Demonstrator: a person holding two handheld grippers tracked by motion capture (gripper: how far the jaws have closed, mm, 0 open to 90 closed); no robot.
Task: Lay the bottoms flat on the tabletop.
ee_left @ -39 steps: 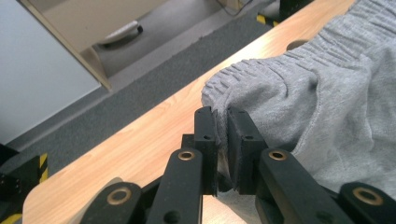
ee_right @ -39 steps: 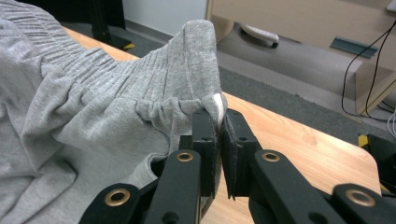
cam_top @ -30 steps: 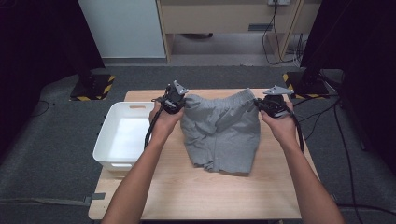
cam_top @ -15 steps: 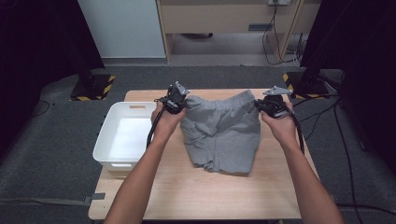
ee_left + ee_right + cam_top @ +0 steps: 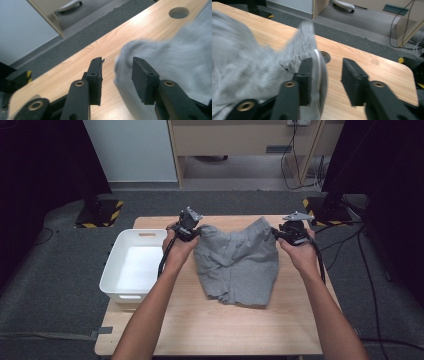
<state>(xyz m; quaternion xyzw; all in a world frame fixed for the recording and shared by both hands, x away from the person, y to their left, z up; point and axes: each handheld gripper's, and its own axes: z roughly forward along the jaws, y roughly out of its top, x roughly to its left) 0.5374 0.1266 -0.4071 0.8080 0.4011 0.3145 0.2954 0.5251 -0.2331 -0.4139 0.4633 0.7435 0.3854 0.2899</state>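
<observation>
A pair of grey jersey shorts point(image 5: 237, 262) is spread on the light wooden table point(image 5: 215, 330), its waistband towards the far edge and its legs bunched nearer the person. The garment lies roughly in the middle of the tabletop, just beside a white rectangular plastic bin point(image 5: 134, 265) that stands at the table's left edge; this layout suggests that the shorts are being flattened or folded, perhaps to be put in the bin afterwards. The two far corners of the waistband are drawn up slightly, one at each gripper, which is consistent with the cloth having been pulled taut between both hands.

The left gripper point(image 5: 191, 231) is held at the left waistband corner. Its jaws have just been opening, and in the left gripper view point(image 5: 117, 72) they stand apart with a blurred fold of the grey cloth between them; the cloth seems to lie against the right-hand pad point(image 5: 141, 78) while the left-hand pad is clear of it, so the corner is judged released rather than pinched.

The right gripper point(image 5: 285, 234) is held at the right waistband corner. Its jaws have likewise just been opening, and in the right gripper view point(image 5: 326, 75) a clear gap is seen between them over bare wood, with the cloth resting against the outer side of the left-hand jaw. Nothing is clamped by it.
</observation>
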